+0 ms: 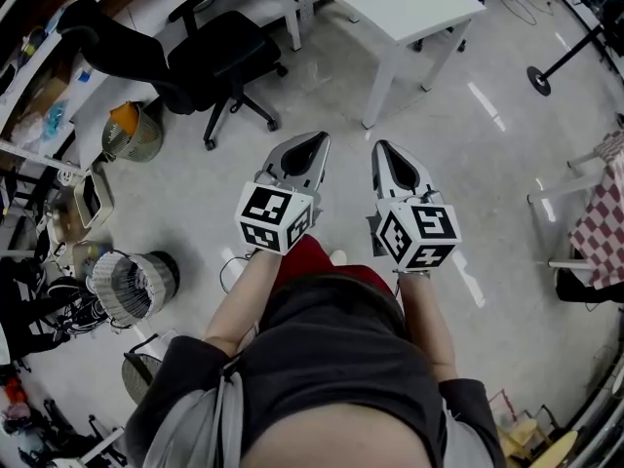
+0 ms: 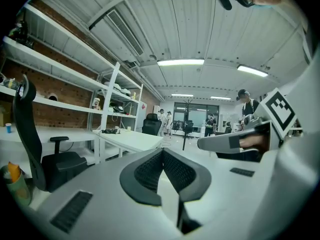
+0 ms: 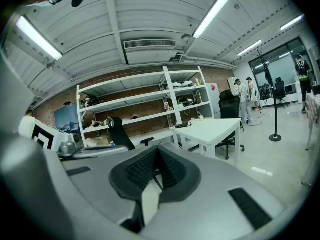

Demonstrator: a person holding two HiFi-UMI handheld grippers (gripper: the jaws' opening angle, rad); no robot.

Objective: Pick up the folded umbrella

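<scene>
Pale glossy floor (image 1: 292, 96): cluttered along its left edge; if I walk while looking ahead, my feet could catch the round wire-mesh basket (image 1: 132, 286).
White rectangular worktop (image 1: 390, 3): stands at the floor's far edge; its legs could snag a low sweep.
Black swivel office chair (image 1: 219, 57): just beside that worktop; a careless swing could knock it.
My left gripper (image 2: 163, 151): jaws pressed together, holding nothing.
My right gripper (image 3: 156, 150): jaws pressed together, empty; arriving like this I would shove the thing away, not take it.
Folded umbrella: in no view, so I cannot tell where it lies; I may head the wrong way.
</scene>
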